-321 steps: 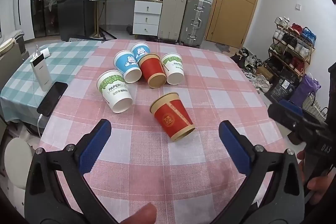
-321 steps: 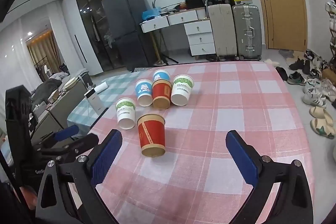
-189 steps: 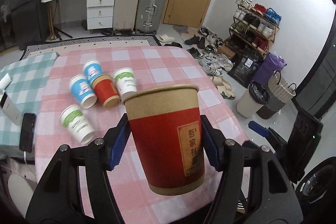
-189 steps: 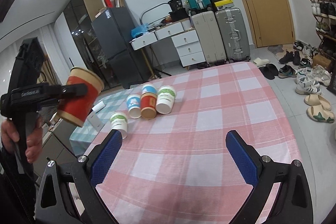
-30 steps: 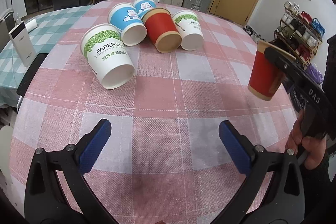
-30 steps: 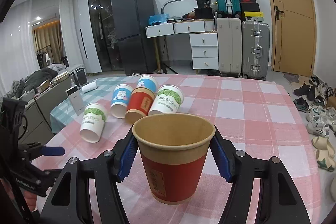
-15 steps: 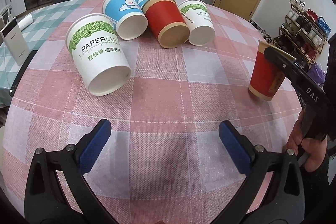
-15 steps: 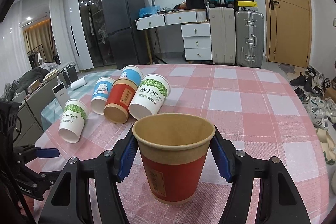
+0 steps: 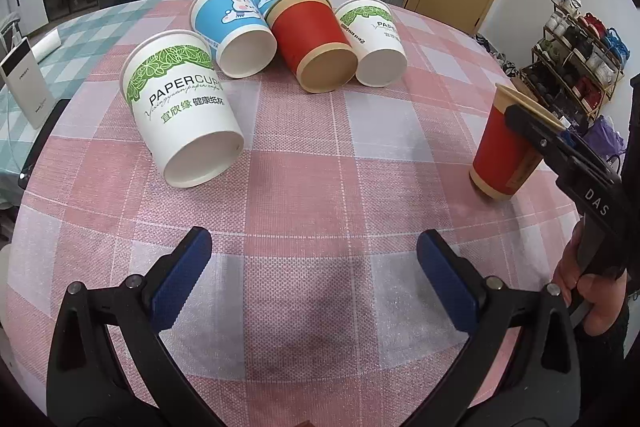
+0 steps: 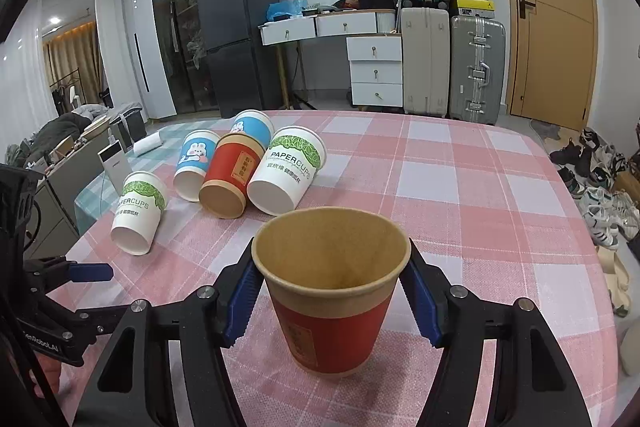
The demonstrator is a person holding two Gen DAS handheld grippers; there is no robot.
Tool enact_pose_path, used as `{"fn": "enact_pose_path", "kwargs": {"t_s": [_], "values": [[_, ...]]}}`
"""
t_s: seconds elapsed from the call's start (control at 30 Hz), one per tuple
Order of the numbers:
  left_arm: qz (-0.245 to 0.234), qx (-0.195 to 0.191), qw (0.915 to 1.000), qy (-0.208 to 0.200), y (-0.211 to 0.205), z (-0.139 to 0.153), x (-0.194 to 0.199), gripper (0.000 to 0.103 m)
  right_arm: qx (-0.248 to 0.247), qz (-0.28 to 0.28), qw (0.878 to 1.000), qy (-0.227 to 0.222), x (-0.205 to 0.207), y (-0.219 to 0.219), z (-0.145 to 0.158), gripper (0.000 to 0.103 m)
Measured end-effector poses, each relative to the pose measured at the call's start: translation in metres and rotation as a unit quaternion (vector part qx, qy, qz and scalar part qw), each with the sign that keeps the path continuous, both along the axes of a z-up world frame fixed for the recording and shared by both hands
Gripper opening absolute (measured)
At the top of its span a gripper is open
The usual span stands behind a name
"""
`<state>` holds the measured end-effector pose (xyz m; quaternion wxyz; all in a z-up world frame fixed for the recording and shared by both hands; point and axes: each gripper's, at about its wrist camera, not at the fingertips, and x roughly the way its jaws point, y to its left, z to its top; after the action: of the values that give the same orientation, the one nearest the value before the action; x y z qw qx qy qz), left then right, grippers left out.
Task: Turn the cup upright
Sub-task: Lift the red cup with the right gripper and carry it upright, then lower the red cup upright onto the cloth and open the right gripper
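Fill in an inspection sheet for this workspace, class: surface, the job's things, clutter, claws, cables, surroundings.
Surface: round table under a pink checked cloth.
Job's things: red cup upright, mouth up, base at or just above the cloth; five other cups lie on their sides.
Clutter: power bank and phone at the table's left edge.
Claws: right claw shut on the red cup; left claw open, empty.
Cables: thin white lead near the phone.
Surroundings: suitcases, drawers, fridge, door, shoe rack.

red cup (image 10: 332, 311) | kraft rim | upright, mouth up | on checked cloth, apart from others
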<state>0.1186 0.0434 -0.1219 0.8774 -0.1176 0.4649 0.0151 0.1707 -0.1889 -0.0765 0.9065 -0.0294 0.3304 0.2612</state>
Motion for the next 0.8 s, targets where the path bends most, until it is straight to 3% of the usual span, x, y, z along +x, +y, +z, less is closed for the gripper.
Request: {"fn": "enact_pose_path", "kwargs": {"t_s": [0.73,0.8], "values": [[-0.001,0.01,0.9997,-0.023,-0.014,0.041,-0.046,0.102,-0.031,0.011,0.998,0.06,-0.037,-0.002,-0.014,0.067],[-0.002,0.011,0.9996,-0.027,-0.016,0.046,-0.052,0.102,-0.036,0.008,0.997,0.068,-0.038,-0.003,-0.015,0.074]]}}
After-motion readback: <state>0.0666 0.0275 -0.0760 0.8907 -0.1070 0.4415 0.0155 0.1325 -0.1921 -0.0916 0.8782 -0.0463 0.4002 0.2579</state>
